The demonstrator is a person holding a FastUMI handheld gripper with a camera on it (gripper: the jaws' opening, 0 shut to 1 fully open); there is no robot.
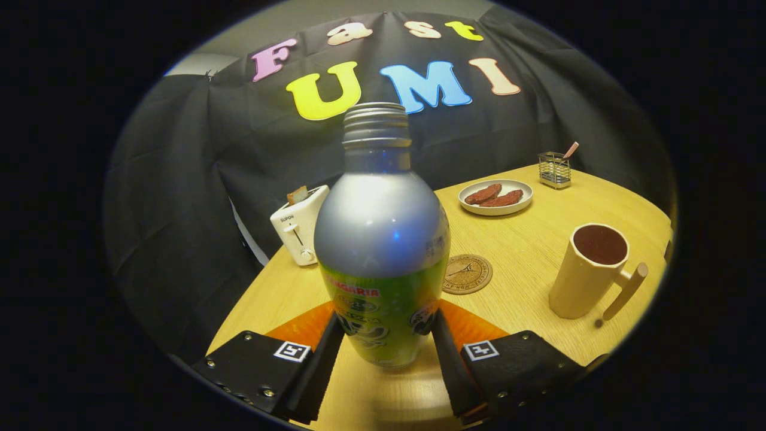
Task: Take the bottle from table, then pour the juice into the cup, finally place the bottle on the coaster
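A silver and green bottle (383,239) with an uncapped threaded neck stands upright between my fingers, and my gripper (388,328) is shut on its lower labelled part. A finger (326,353) presses on each side of it. The bottle's base seems to hang slightly above the wooden table (526,251). Just beyond the bottle to the right lies a round brown coaster (468,274). Farther right stands a cream cup (583,281) with a wooden handle and dark liquid inside.
A white toaster (299,224) with bread in it sits behind the bottle at the table's left edge. Behind the coaster, a white plate (497,211) holds brown pieces of food. A wire holder (553,170) stands at the back by the black cloth wall.
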